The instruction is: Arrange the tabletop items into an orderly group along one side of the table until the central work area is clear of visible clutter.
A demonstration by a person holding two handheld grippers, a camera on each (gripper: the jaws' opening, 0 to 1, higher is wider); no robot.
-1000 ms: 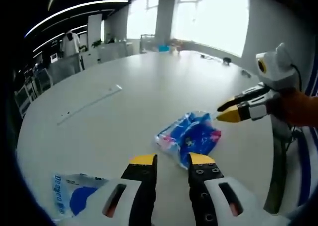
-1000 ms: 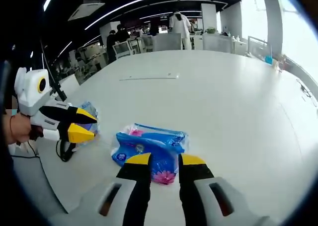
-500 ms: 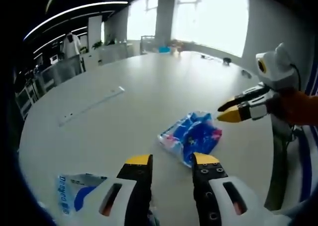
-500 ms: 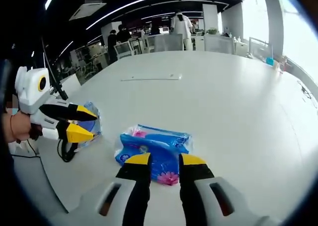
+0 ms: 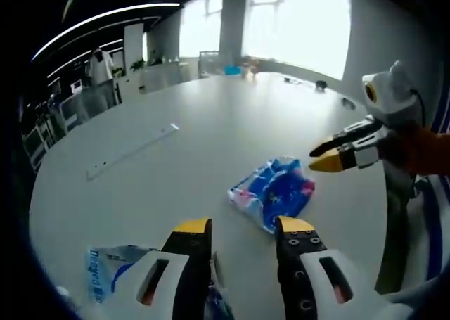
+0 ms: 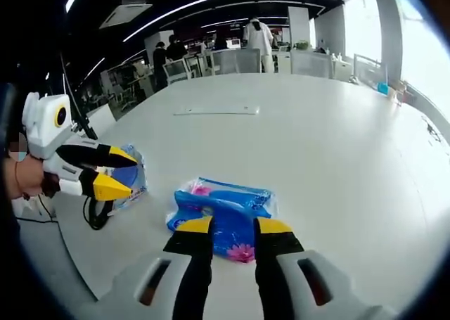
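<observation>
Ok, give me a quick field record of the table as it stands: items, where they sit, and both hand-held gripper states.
table: white table
blue pack: flat, just ahead of right hand-held gripper
second packet: white-blue, beside left hand-held gripper
strip: long pale strip, farther out on table
left hand-held gripper: open, holding nothing
right hand-held gripper: open, holding nothing

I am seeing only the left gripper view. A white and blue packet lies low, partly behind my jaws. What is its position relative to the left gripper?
Observer: In the right gripper view, the white and blue packet lies on the table just beyond the left gripper; the jaws overlap its near edge.
Operator: Is the left gripper holding it?
Observer: No, its jaws are apart and empty.
Operator: And what is under the right gripper?
Observer: The blue floral packet lies just past the right gripper, partly hidden by its jaws.
</observation>
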